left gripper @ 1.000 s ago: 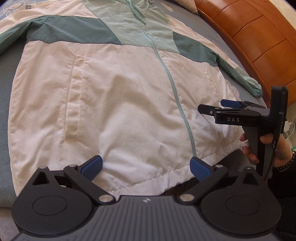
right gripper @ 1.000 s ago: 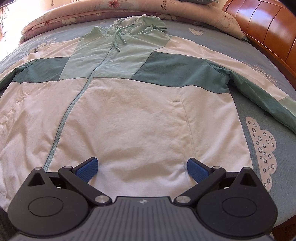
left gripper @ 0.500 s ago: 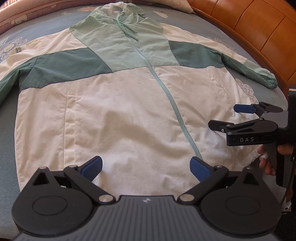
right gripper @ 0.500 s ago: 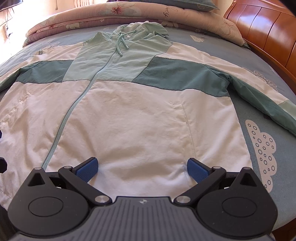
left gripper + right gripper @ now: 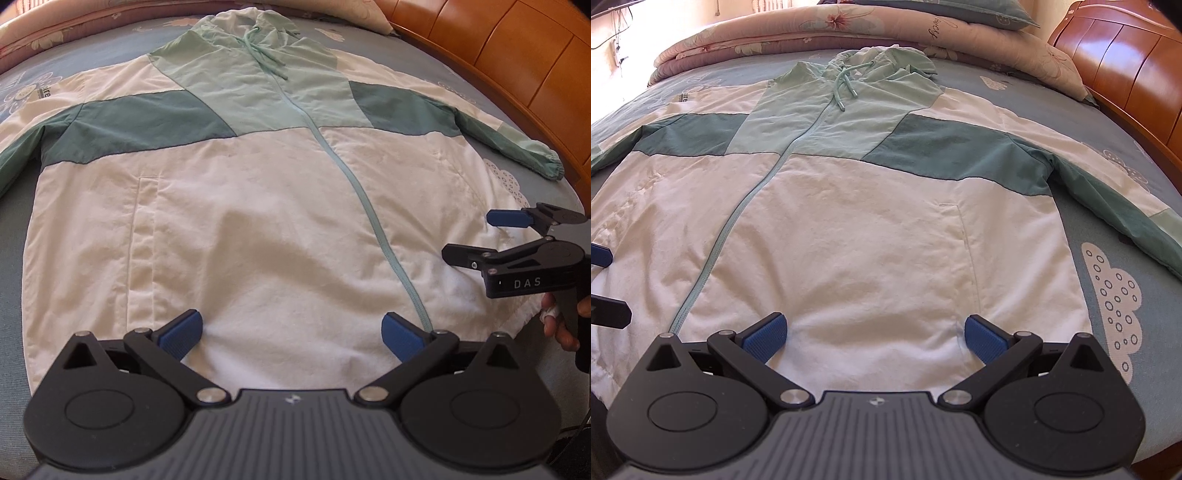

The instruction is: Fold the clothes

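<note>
One thin, crinkled hooded jacket (image 5: pixel 266 229), white below with mint and dark-green panels across the chest, lies flat and front-up on our blue cloud-printed bedsheet (image 5: pixel 1115 295), sleeves spread to both sides. Its pale-green zipper (image 5: pixel 373 221) runs down the middle, and a drawstring (image 5: pixel 844 86) trails from the hood. Our left gripper (image 5: pixel 291 332) hangs over the white hem with its ribbed blue pads spread wide, grasping nothing. Our right gripper (image 5: pixel 875 332) is likewise wide open and empty above the hem beside the pocket seam. Beyond lie a folded floral quilt (image 5: pixel 820 26) and a glossy wooden bed frame (image 5: pixel 1126 62).
</note>
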The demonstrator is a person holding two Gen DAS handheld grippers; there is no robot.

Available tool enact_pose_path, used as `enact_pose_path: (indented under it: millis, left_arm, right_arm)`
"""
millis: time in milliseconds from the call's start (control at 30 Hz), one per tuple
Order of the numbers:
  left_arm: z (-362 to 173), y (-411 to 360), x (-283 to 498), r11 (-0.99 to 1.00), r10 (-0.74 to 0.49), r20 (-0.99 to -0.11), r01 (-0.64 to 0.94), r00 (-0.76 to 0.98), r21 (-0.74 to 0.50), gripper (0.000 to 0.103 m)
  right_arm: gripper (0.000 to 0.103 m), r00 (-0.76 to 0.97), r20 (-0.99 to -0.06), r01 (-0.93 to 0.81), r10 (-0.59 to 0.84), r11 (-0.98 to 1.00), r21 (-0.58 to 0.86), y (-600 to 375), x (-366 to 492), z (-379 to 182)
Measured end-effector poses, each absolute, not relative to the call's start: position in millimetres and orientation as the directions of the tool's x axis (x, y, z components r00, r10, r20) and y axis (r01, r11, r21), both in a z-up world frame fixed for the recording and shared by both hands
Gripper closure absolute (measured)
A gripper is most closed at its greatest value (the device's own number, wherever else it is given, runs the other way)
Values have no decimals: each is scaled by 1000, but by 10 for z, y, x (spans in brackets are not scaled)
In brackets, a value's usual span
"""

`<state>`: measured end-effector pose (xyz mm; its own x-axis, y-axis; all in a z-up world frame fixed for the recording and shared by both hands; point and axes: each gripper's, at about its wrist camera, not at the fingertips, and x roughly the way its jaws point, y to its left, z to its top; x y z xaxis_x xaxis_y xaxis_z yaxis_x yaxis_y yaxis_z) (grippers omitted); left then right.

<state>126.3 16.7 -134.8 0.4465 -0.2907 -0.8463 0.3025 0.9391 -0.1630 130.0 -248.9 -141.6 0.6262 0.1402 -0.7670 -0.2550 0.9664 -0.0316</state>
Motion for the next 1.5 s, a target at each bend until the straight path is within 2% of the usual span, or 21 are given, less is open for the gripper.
enact_pose_path:
  millis: [100,233,333,433,500,567,633,667,733,833,967,1167,1300,1500]
  left_arm:
    - [-1316,195,1334,937,-301,-859,294,414,-187,1]
    - [-1054,521,1499,940,-339,-833,189,437,-284,1]
    - [-703,935,1603,944,-314,-767,101,559,-313,1]
    - [-374,1459,1624,946,-235,-684,1,690,-324,3]
    - [-278,1867,1581,930,-168,-649,-99,742,-355,11]
    - [-237,2303,1523,890,-107,-623,-205,775,-408,37]
    - [-336,2741,1415,812,-66,-617,-317,784,-490,54]
    - [-422,2959,1336,760,-35,-618,-381,785,-526,57]
    - [-624,3349,1129,635,23,-608,-482,793,-604,57]
    - [-1000,3870,777,389,89,-560,-547,823,-741,57]
    - [-1361,4305,516,203,187,-543,-573,818,-794,57]
    - [-1638,4531,640,135,216,-542,-574,812,-808,57]
    - [-1822,4682,723,90,235,-541,-572,807,-815,57]
    - [-1901,4833,904,88,247,-489,-521,837,-849,55]
  right_arm:
    - [0,624,-769,-257,141,966,-31,-2492,1289,-1415]
    - [0,624,-768,-259,144,965,-29,-2502,1288,-1418]
    - [0,623,-769,-261,145,965,-30,-2505,1290,-1416]
    - [0,613,-777,-263,141,964,-33,-2491,1311,-1404]
    - [0,606,-784,-265,139,964,-34,-2482,1331,-1397]
    - [0,602,-787,-265,136,964,-36,-2473,1346,-1397]
    - [0,600,-789,-262,132,964,-38,-2458,1359,-1395]
    - [0,598,-791,-261,130,964,-39,-2452,1364,-1393]
    - [0,594,-795,-260,127,965,-40,-2441,1380,-1389]
    - [0,585,-802,-254,122,966,-39,-2432,1412,-1384]
    - [0,568,-816,-238,107,971,-39,-2413,1456,-1373]
    - [0,541,-835,-227,103,974,-28,-2340,1491,-1290]
    - [0,550,-816,-261,177,965,34,-2279,1479,-1159]
    - [0,583,-784,-292,216,955,46,-2133,1510,-988]
